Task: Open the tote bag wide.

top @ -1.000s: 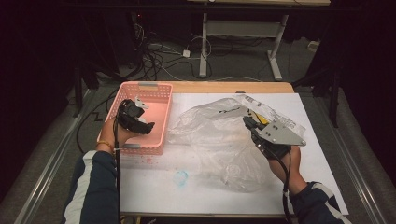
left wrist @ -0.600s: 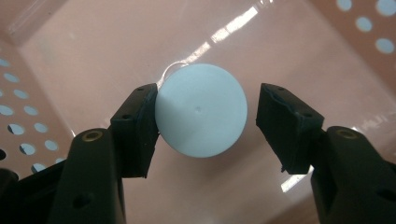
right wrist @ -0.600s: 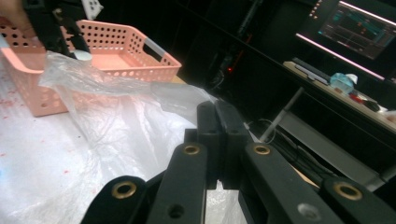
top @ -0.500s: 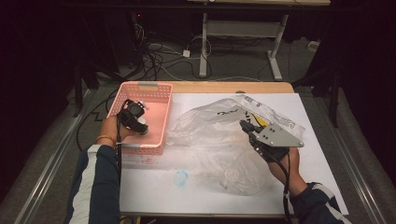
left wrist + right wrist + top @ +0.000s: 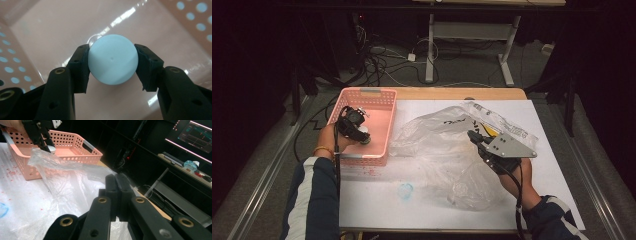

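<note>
A white round object [image 5: 112, 60] lies on the floor of a pink perforated basket [image 5: 377, 95]. My left gripper [image 5: 362, 134] reaches down into the basket. Its jaws have just been closing, and both pads now press on the white object's sides [image 5: 112, 63]. A large clear plastic bag [image 5: 437, 145] is spread over the white table sheet. My right gripper [image 5: 473, 136] is shut on the bag's raised edge, its jaws together [image 5: 117, 182]. In the right gripper view the bag film [image 5: 57, 165] stretches toward the basket [image 5: 72, 142], where the left gripper [image 5: 42, 137] holds the white object [image 5: 52, 149].
A small pale blue piece [image 5: 405, 190] lies on the sheet near the front edge. Red specks [image 5: 367, 172] mark the sheet in front of the basket. Behind the table are floor cables [image 5: 382, 65] and a desk frame [image 5: 507, 55]. A lit monitor [image 5: 192, 132] stands off the table.
The left gripper's jaws have closed around the white object in the basket, and the hand has shifted only slightly. The right hand and the bag have kept still.
</note>
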Available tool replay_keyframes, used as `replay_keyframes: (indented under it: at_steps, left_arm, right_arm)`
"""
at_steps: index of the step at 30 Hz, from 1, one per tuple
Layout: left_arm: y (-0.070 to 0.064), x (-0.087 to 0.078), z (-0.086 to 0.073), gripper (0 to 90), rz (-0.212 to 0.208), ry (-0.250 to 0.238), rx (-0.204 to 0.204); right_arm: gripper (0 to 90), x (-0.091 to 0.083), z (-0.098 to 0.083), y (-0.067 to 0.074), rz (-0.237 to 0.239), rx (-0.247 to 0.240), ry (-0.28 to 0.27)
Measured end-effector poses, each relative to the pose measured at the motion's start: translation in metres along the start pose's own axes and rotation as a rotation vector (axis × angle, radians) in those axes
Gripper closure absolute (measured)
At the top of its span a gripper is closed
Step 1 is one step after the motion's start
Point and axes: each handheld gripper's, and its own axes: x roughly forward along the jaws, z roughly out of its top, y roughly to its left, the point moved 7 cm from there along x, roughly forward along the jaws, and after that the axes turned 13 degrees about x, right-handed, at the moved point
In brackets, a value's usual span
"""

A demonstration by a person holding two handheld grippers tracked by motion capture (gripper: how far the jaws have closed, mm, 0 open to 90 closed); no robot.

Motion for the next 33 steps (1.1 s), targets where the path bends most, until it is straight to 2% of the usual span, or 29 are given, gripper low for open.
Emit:
replay_keyframes:
  at_steps: [1, 2, 3, 5, 6, 7, 9, 12, 14, 19, 20, 22, 25, 29, 33]
  left_arm:
    - [-0.001, -0.006, 0.001, 47.8, 0.012, -0.044, -0.002]
    - [-0.002, -0.009, 0.001, 47.8, 0.02, -0.066, -0.002]
    - [-0.002, -0.009, 0.001, 47.8, 0.02, -0.066, -0.002]
    - [-0.004, -0.016, 0.001, 47.9, 0.05, -0.107, 0.001]
    - [-0.008, -0.022, 0.001, 47.8, 0.063, -0.148, 0.006]
    - [-0.008, -0.022, 0.001, 47.9, 0.063, -0.148, 0.006]
    - [-0.012, -0.029, 0.0, 47.9, 0.075, -0.192, 0.003]
    - [-0.018, -0.04, -0.002, 47.9, 0.101, -0.265, -0.002]
    - [-0.022, -0.046, -0.005, 47.9, 0.122, -0.295, 0.005]
    - [-0.038, -0.067, -0.009, 47.9, 0.144, -0.416, 0.004]
    - [-0.043, -0.073, -0.009, 47.9, 0.142, -0.437, 0.01]
    - [-0.05, -0.088, -0.008, 47.9, 0.165, -0.475, 0.026]
    - [-0.065, -0.11, -0.006, 47.9, 0.166, -0.547, 0.047]
    - [-0.09, -0.132, -0.003, 47.9, 0.161, -0.612, 0.101]
    - [-0.121, -0.145, 0.006, 47.9, 0.143, -0.654, 0.183]
  right_arm:
    - [90.0, 0.0, 0.0, 0.0, 0.0, 0.001, 0.0]
    - [90.0, 0.0, 0.0, 0.0, 0.0, 0.002, 0.001]
    - [90.0, 0.0, -0.001, 0.0, 0.0, 0.004, 0.003]
    - [90.0, 0.0, -0.001, 0.0, -0.001, 0.006, 0.006]
    - [90.0, 0.001, -0.002, 0.0, -0.001, 0.003, 0.007]
    - [90.0, 0.001, -0.002, 0.0, -0.001, 0.003, 0.007]
    - [90.0, 0.001, -0.002, 0.0, 0.0, -0.001, 0.013]
    - [90.0, 0.002, -0.004, 0.0, 0.0, 0.001, 0.018]
    - [90.0, 0.003, -0.004, 0.0, -0.001, -0.003, 0.02]
    - [90.0, 0.002, -0.003, -0.002, -0.005, 0.001, 0.014]
    - [90.0, 0.002, -0.003, -0.002, -0.005, 0.001, 0.014]
    - [90.0, 0.0, 0.001, -0.003, -0.006, 0.007, 0.006]
    - [90.0, -0.003, 0.006, -0.005, -0.01, 0.007, -0.007]
    - [90.0, -0.004, 0.007, -0.005, -0.014, 0.005, -0.009]
    - [90.0, -0.004, 0.007, -0.004, -0.013, 0.009, -0.004]
